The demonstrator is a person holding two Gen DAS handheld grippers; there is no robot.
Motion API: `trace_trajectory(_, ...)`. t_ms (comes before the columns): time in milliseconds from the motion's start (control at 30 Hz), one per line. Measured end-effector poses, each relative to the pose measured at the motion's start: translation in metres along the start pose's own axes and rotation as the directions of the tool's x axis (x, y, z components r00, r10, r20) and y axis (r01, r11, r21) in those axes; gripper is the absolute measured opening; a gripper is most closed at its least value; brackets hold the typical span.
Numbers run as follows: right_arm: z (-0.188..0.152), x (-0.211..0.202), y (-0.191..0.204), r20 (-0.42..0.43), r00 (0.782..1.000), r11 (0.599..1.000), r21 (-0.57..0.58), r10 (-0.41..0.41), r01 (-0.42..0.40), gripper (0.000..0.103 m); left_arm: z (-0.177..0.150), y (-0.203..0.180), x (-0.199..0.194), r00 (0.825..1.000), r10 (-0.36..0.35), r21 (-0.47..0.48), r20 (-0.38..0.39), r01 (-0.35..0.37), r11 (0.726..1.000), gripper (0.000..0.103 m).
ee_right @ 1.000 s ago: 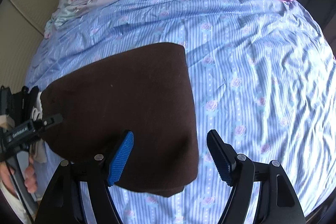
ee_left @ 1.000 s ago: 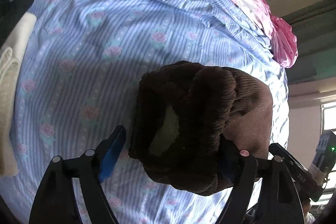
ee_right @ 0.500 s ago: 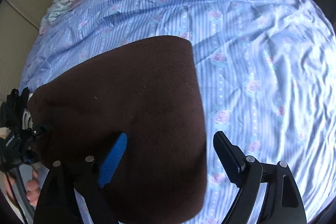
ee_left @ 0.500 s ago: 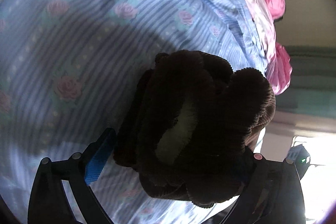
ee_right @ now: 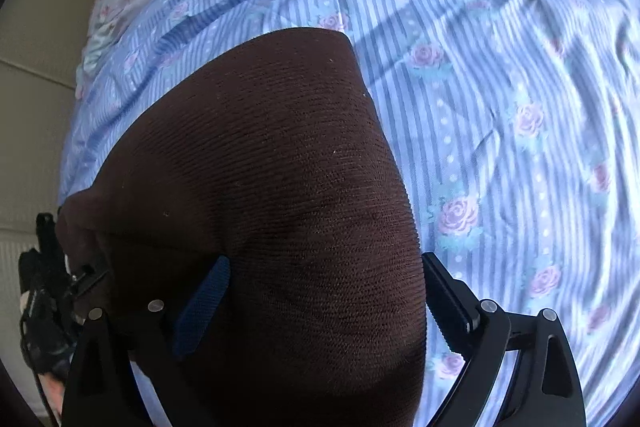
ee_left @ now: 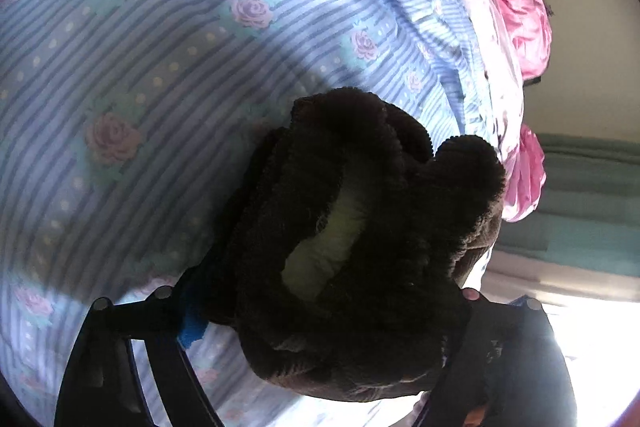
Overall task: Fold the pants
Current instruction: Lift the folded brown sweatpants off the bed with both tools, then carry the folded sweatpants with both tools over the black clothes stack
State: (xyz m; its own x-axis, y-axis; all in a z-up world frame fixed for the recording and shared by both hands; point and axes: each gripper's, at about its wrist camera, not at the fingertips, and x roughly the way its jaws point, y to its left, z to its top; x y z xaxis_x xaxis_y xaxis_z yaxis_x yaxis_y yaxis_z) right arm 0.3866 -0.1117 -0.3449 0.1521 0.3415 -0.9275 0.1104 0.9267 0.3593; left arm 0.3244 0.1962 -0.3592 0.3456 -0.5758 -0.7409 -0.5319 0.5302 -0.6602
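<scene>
Left gripper (ee_left: pixel 320 311): we read it as clamped on a thick bunched end of the brown corduroy pants (ee_left: pixel 360 247), pale lining showing in the folds. Right gripper (ee_right: pixel 320 303): jaws apart, straddling the pants (ee_right: pixel 260 167) where they lie flat on the striped rose-print bedsheet (ee_right: pixel 500 87). In our judgement, the right should close on the near edge so both ends lift level, keeping the fold square. No legible writing. Pink quilt (ee_left: pixel 516 7) lies beyond.
</scene>
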Motion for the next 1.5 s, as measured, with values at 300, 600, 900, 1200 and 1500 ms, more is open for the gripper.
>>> trace_trajectory(300,0.002,-0.026,0.011,-0.001,0.997,0.997,-0.029,0.073,-0.073,0.045,-0.014,-0.027,-0.017,0.995,0.087,0.072,0.055,-0.091,0.993,0.062)
trace_trajectory(600,-0.018,-0.099,0.025,0.104,0.992,0.985,-0.164,0.072,-0.054,0.034,-0.056,-0.082,-0.061,0.987,0.075,0.222,0.144,-0.106,0.969,0.057)
trace_trajectory(900,-0.049,-0.197,0.021,0.215,0.966,0.970,-0.227,0.141,-0.091,0.034,-0.124,-0.133,-0.137,0.963,-0.012,0.322,0.268,-0.078,0.943,0.057)
trace_trajectory(1200,-0.085,-0.275,0.021,0.272,0.934,0.941,-0.308,0.231,-0.143,0.034,-0.196,-0.163,-0.202,0.915,-0.055,0.371,0.399,-0.107,0.922,0.057)
trace_trajectory(1500,-0.116,-0.317,0.047,0.294,0.904,0.897,-0.405,0.311,-0.177,0.034,-0.244,-0.159,-0.263,0.857,-0.096,0.360,0.505,-0.108,0.927,0.058)
